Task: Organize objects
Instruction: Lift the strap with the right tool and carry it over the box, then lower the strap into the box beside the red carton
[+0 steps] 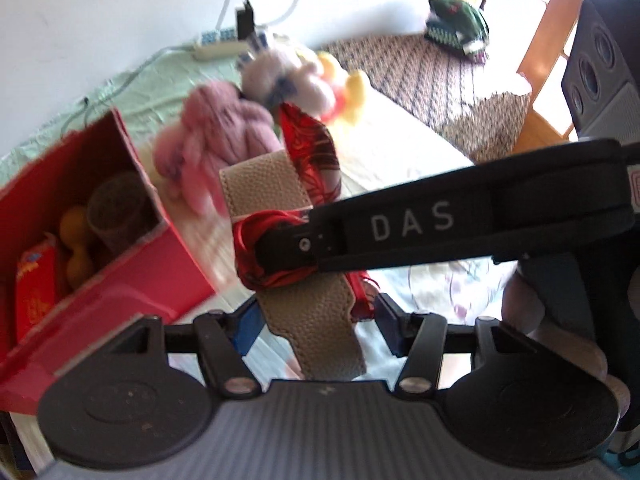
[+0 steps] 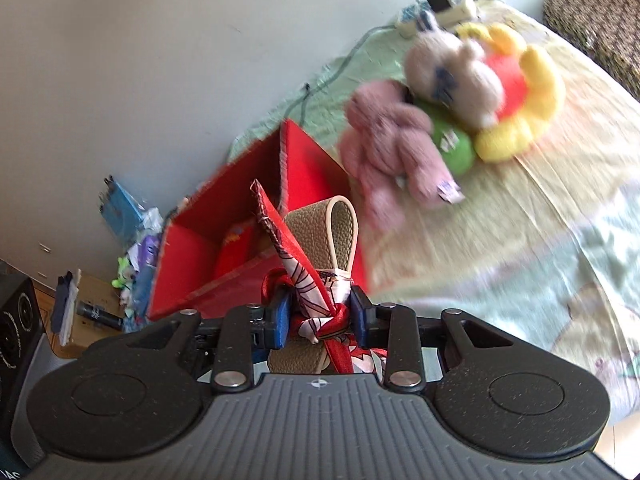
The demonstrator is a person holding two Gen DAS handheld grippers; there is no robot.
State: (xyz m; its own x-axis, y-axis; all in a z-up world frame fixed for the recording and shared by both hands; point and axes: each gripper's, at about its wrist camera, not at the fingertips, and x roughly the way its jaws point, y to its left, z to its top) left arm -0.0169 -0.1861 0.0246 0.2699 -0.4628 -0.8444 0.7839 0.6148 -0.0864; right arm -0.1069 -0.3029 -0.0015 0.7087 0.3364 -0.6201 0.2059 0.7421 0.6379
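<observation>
A beige leather strap [image 1: 264, 192] with a red patterned scarf [image 1: 308, 140] tied round it hangs in the air beside an open red box [image 1: 160, 260]. My left gripper [image 1: 318, 328] has its blue fingers pressed against both edges of the strap's near end. My right gripper [image 1: 276, 256] reaches in from the right and clamps the scarf knot at the strap's middle. In the right wrist view the right gripper [image 2: 320, 316] is shut on the knot, and the strap's loop [image 2: 340, 220] and scarf [image 2: 288, 240] stick up in front of the box [image 2: 312, 160].
The box holds a brown cup [image 1: 116, 208], an orange toy [image 1: 76, 248] and a red packet [image 1: 34, 284]. A pink plush [image 2: 392, 136], a beige bear [image 2: 452, 76] and a yellow flower plush [image 2: 532, 100] lie on the bed. Beyond them sit a power strip [image 2: 448, 8] and a speaker [image 1: 600, 68].
</observation>
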